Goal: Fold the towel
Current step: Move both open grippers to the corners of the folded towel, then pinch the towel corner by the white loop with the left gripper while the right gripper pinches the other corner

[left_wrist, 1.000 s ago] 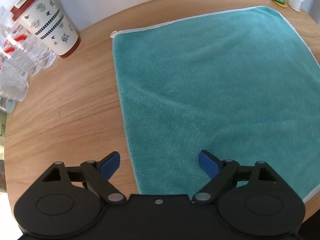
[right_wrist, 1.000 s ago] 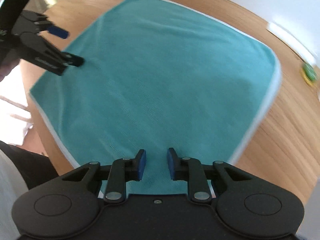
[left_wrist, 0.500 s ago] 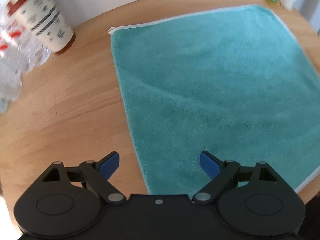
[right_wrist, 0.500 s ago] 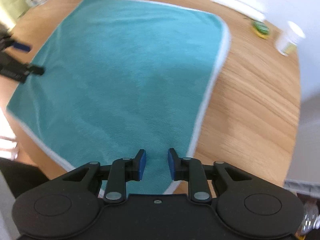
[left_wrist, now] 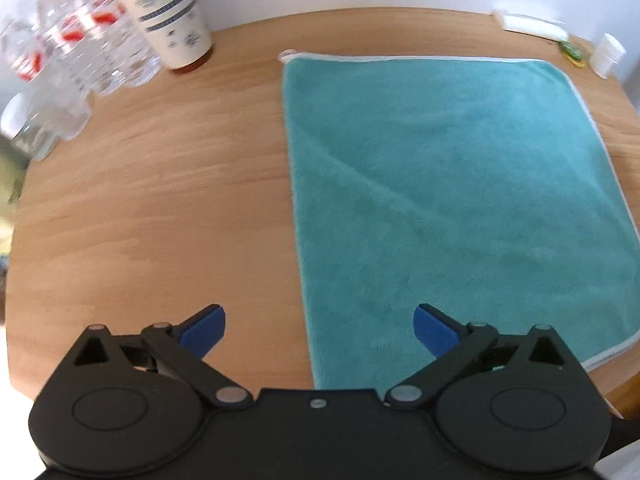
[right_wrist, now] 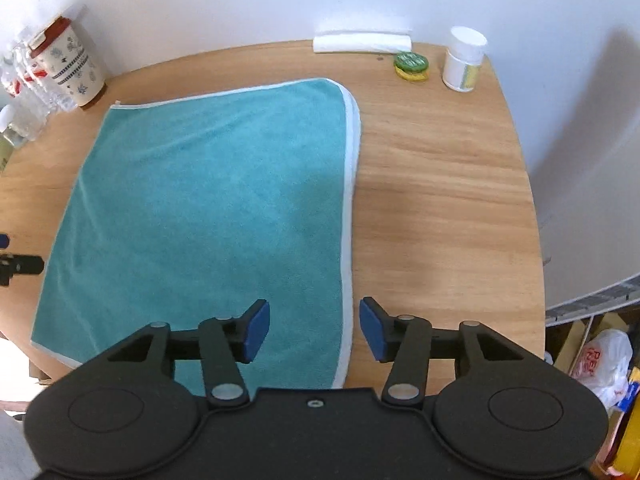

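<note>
A teal towel (left_wrist: 448, 200) with a white hem lies spread flat on the round wooden table (left_wrist: 152, 208). My left gripper (left_wrist: 318, 330) is open above the towel's near left edge, one blue pad over wood, the other over cloth. In the right wrist view the same towel (right_wrist: 208, 208) fills the left half. My right gripper (right_wrist: 314, 326) is open and straddles the towel's white right hem near the front corner. Nothing is held between either pair of fingers. The left gripper's tip (right_wrist: 16, 264) shows at the far left edge of that view.
A patterned cup with a red lid (left_wrist: 168, 12) and clear plastic bottles (left_wrist: 68, 64) stand at the back left. A white jar (right_wrist: 464, 60), a green-yellow disc (right_wrist: 411, 65) and a folded white cloth (right_wrist: 362, 42) sit at the back right. Plastic bags (right_wrist: 600, 360) lie beyond the table's right edge.
My right gripper has opened from nearly shut and swung right onto the towel's right hem. My left gripper has shifted left, so the towel's left edge now sits between its fingers.
</note>
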`<state>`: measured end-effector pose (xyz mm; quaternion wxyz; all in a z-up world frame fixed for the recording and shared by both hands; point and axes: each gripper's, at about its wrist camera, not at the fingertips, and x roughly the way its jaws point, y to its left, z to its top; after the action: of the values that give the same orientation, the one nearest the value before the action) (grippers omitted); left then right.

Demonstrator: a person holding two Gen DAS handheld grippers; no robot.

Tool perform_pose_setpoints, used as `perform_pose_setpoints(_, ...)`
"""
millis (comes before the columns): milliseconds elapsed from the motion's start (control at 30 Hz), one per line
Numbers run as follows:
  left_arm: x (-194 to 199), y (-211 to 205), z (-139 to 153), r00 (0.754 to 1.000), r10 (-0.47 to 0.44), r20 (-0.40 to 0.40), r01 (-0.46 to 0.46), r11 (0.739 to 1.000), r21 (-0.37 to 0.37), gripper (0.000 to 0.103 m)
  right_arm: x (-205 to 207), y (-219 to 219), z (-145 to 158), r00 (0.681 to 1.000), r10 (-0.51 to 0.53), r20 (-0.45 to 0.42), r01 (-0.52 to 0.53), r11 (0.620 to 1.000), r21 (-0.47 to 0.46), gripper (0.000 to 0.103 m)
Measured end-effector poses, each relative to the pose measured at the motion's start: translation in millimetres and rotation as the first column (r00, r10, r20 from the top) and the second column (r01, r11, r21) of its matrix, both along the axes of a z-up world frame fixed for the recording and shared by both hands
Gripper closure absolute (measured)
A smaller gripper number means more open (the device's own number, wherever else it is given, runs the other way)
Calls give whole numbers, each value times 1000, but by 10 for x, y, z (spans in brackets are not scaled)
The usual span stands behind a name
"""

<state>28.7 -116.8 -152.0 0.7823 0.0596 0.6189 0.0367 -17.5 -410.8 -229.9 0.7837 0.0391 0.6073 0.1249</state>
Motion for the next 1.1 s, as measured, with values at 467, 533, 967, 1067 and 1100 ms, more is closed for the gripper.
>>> perform_pose_setpoints(467, 982, 67, 214, 992, -9, 129, 3, 999, 45, 1, 1046, -242, 132, 984, 150, 98, -155, 987, 47, 48)
perform_pose_setpoints(533, 1156, 95, 160, 991, -8, 134, 1, 999, 49, 1, 1232, -168, 83, 980, 180, 86, -185, 982, 46, 49)
perform_pose_setpoints(967, 1981, 179, -331, 996, -2, 84, -2, 999, 48, 1, 1900, 98, -341, 997, 83, 5, -83, 997, 6, 51)
perform_pose_setpoints(1067, 2045, 189, -362, 997, -13, 76, 10, 999, 42, 1, 1952, 140, -373, 997, 78, 5, -78, 997, 3, 51)
perform_pose_setpoints(1100, 2063, 192, -371, 997, -17, 73, 14, 999, 40, 1, 1967, 154, -385, 997, 78, 5, -78, 997, -7, 51)
